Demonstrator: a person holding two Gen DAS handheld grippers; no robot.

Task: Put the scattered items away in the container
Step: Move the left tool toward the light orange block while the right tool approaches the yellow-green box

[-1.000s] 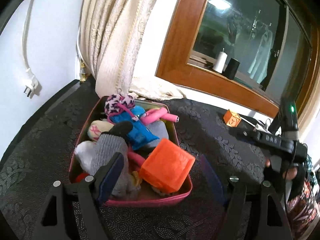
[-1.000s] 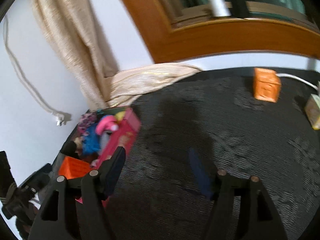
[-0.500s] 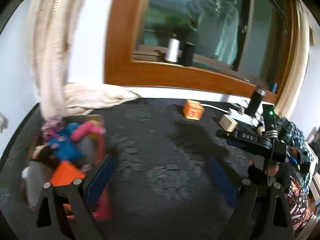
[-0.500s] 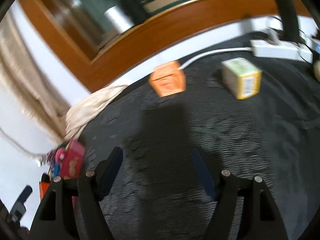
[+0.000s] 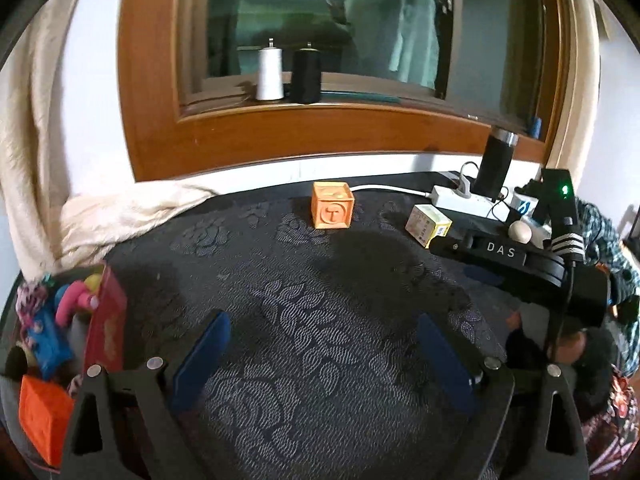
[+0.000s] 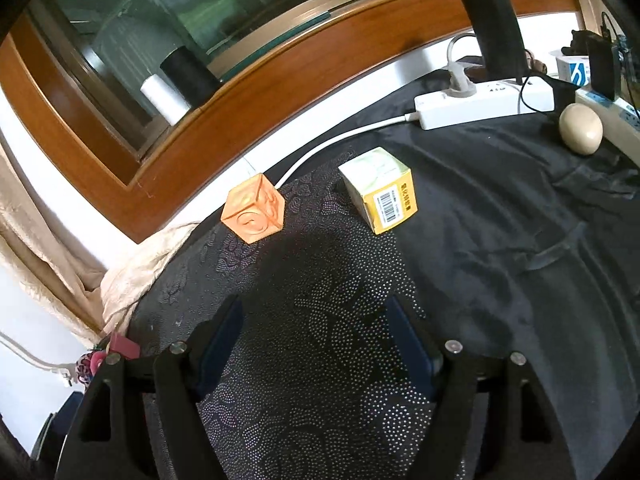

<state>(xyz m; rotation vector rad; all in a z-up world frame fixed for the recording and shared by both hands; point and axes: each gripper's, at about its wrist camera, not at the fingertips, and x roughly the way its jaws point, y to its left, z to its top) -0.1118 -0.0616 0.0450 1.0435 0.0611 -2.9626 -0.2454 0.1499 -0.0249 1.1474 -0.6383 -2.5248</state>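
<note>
Your right hand-held gripper hangs released and empty above the surface, its blue-padded jaws spread apart. Straight ahead of it lie the two nearest loose things: the yellow carton slightly right of the midline, and the orange letter block slightly left, both apart from the fingertips and apart from each other. The carton's long axis runs away from you and to the left, its barcoded end facing the jaws, so a grasp across its narrow width looks the natural one. Your left hand-held gripper is likewise released and holds nothing; from it the orange letter block sits far ahead, near the wall, and the yellow carton further right, so your right hand seems the nearer to both. The pink container stands at the left edge of the left view, just beside the left jaw, already heaped with soft toys and an orange cube.

The block looks like moulded rubbery plastic with embossed faces; the carton is smooth printed card with crisp edges, likely light and easily crushed. A beige egg-shaped object rests further right beside the white power strip. The surface is covered in dark patterned cloth, slightly wrinkled.
</note>
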